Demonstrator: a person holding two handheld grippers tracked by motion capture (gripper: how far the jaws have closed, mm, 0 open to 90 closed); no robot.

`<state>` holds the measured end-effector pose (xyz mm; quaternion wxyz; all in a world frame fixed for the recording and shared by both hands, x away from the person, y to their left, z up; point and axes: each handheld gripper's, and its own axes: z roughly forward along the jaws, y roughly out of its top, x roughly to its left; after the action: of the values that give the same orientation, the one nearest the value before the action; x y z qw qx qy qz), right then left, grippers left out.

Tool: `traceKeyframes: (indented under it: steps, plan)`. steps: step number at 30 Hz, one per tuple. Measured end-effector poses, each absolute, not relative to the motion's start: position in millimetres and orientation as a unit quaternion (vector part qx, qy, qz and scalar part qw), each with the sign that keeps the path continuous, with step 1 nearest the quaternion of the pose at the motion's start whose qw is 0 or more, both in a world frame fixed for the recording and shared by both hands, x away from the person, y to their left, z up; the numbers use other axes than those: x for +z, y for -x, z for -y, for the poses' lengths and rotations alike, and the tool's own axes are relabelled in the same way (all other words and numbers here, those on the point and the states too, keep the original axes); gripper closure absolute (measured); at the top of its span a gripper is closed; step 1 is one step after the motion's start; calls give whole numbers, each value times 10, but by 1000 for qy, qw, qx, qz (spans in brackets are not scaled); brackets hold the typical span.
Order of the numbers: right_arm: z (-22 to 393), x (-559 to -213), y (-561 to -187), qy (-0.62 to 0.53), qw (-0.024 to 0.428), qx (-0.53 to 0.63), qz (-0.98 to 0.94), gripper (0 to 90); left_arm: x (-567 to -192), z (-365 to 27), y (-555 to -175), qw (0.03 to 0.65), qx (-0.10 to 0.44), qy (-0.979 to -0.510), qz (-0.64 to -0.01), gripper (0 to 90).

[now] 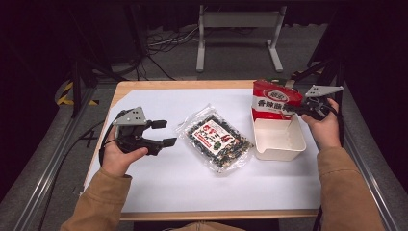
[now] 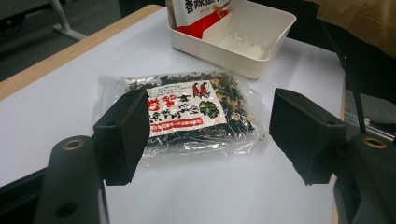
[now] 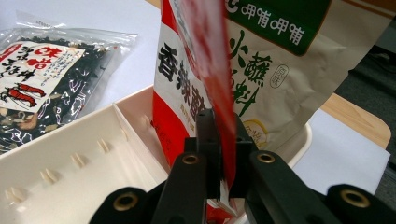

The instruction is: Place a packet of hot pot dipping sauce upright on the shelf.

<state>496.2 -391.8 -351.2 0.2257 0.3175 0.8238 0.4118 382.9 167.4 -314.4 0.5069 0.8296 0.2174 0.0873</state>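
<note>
Right now the right gripper [image 1: 294, 109] pinches the red-and-white pouch [image 1: 272, 98] upright in the white bin [image 1: 284, 144] at right of frame, while the left gripper [image 1: 163, 133] sits jaws apart, centre-left.

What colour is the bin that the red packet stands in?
White, or off-white bin; the high view shows it best.

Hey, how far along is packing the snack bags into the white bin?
Done: nothing released yet. In hand: the right claw is shut on the red bag, standing in the far end of the white bin. Left: the clear bag lies on the table beside the bin, with the open left claw aimed at it.
</note>
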Motion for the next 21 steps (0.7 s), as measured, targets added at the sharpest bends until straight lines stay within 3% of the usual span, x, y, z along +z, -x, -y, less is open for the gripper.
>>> traceKeyframes:
  steps: [10,16,21]
  plan:
    - [3924,-3446,-4901,-342,226,432,-803,704,-3186,-1655,-3859,496,91,-833,-228,295]
    - [3951,-3343,-4790,-357,250,437,-787,544,-3203,-1657,-3878,488,96,-836,-233,287]
    - [3964,-3295,-4712,-364,256,436,-782,507,-3216,-1649,-3897,481,101,-837,-241,277]
